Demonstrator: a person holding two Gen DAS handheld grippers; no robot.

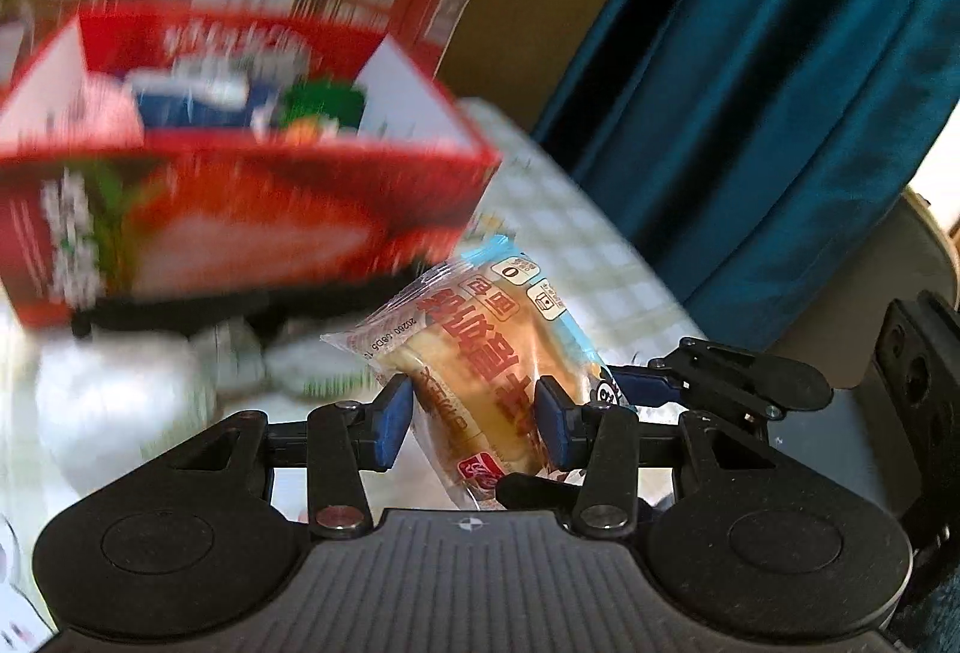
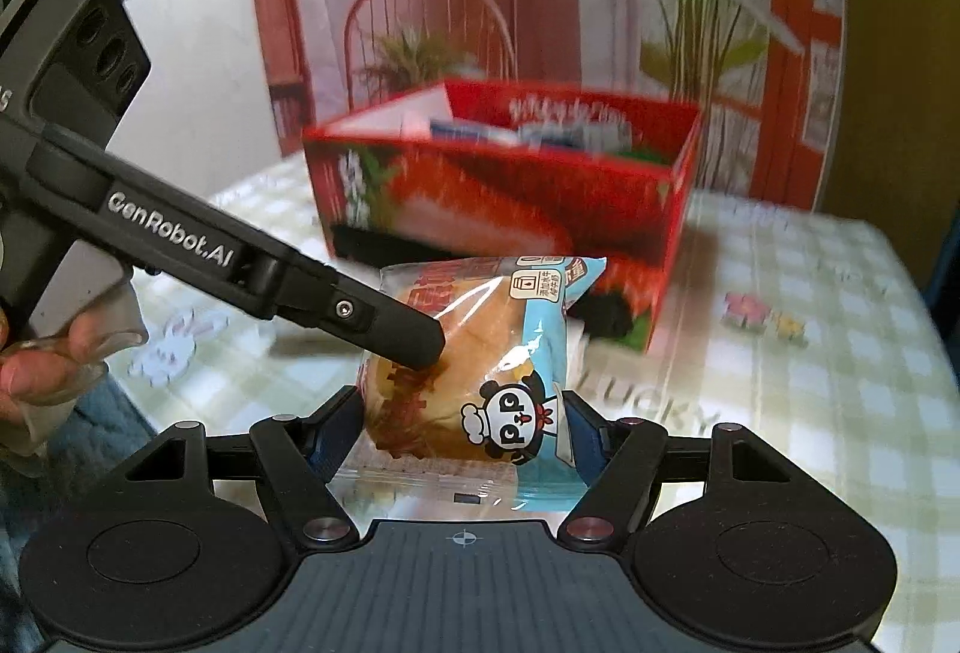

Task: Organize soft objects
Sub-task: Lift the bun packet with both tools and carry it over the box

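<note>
The wrapped bread bun (image 2: 474,365) is held just in front of the red box (image 2: 510,197), pinched by both the left gripper (image 1: 474,422) and right gripper (image 2: 459,428). A light squeeze is advised and one grip released before lowering. Blue and green packets (image 1: 240,98) are seen inside the box.

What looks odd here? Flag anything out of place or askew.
One bread packet is gripped by both grippers at once: the right gripper holds its lower end while the left gripper pinches its sides. Otherwise the red box sits upright on the checked tablecloth; nothing looks spilled.
</note>
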